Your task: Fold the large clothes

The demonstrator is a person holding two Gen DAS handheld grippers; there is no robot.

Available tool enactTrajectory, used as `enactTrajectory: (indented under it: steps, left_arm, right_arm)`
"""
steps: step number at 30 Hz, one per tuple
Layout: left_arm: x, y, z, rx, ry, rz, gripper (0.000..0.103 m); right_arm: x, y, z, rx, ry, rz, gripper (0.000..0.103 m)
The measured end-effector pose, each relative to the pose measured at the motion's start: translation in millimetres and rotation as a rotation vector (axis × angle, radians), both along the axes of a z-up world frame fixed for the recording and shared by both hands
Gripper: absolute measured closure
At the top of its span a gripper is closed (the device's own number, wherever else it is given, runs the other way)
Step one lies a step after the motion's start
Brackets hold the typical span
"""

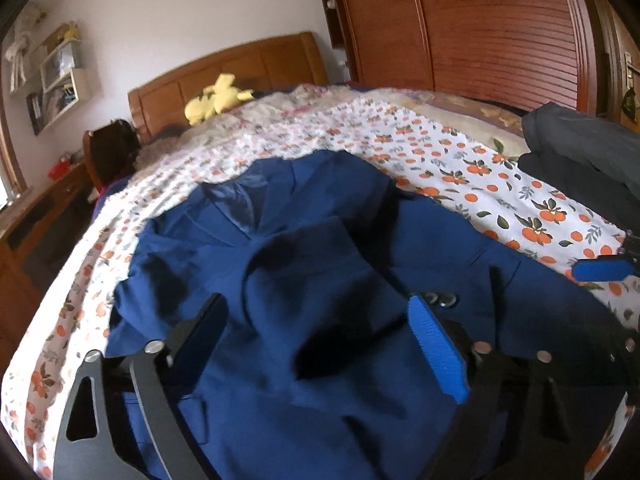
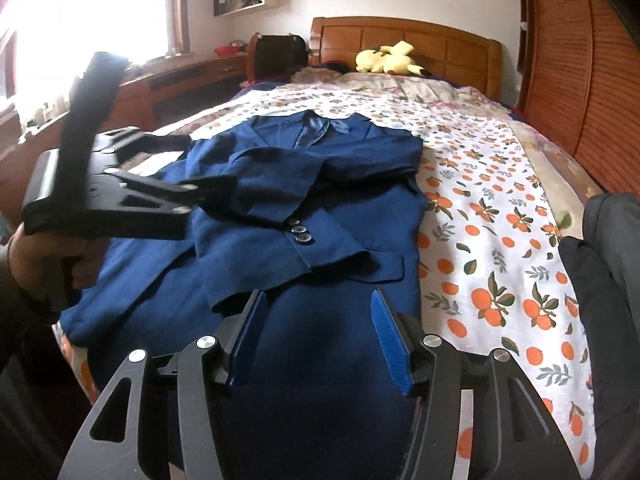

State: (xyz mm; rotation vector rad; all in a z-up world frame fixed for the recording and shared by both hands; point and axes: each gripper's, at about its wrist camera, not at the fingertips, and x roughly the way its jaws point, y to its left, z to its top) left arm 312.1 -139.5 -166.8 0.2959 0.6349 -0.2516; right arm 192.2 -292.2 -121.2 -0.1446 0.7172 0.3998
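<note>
A blue jacket (image 2: pixel 304 208) lies spread on the bed (image 2: pixel 500 240), front up, collar toward the wooden headboard (image 2: pixel 404 40) and hem nearest the cameras. One sleeve is folded across the chest – its cuff, w/ three dark buttons (image 2: pixel 298 230), rests near the middle of the front. The fabric is rumpled, esp. in the left wrist view, where a raised fold runs down the centre.

Left gripper (image 1: pixel 316 320): fingers wide apart, hanging over the lower part of the jacket; nothing sits clamped between the blue pads (image 1: pixel 438 350). In the right wrist view the same tool shows at the left edge, gripped by a hand (image 2: pixel 28 260), above the jacket's left side.

Right gripper (image 2: pixel 316 328): fingers apart too, over the hem area – cloth lies below the gap, but the pads don't pinch it. Its blue tip also pokes into the left wrist view at the right edge.

The sheet is white w/ an orange-fruit print. A yellow plush toy (image 2: pixel 386 58) sits by the headboard. Dark clothing (image 2: pixel 608 264) is piled at the bed's right edge, well apart from the jacket. A wooden wardrobe (image 1: pixel 460 28) w/ slatted doors stands beyond the bed.
</note>
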Motion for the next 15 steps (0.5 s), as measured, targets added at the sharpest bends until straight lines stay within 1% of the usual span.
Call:
enactTrajectory:
  steps: [2, 4, 8, 9, 12, 15]
  left_arm:
    - [8, -7, -5, 0.003, 0.032, 0.0, 0.021]
    - [15, -15, -13, 0.007, 0.067, -0.005, 0.029]
    - [17, -24, -23, 0.017, 0.097, -0.006, 0.035]
    - [16, -25, -25, 0.02, 0.1, -0.005, 0.038]
    - [13, -31, -29, 0.026, 0.115, -0.01, 0.04]
    - [11, -38, -33, 0.014, 0.138, -0.022, 0.04]
  right_arm:
    - [-2, -6, 1, 0.012, -0.002, 0.007, 0.048]
    - [-1, -10, 1, 0.02, 0.005, 0.016, 0.048]
    - [3, -15, -4, 0.021, 0.017, 0.035, 0.048]
    - [4, -15, -5, 0.026, 0.021, 0.041, 0.048]
    - [5, -16, -8, 0.035, 0.028, 0.054, 0.048]
    - [5, -17, -10, 0.042, 0.033, 0.064, 0.048]
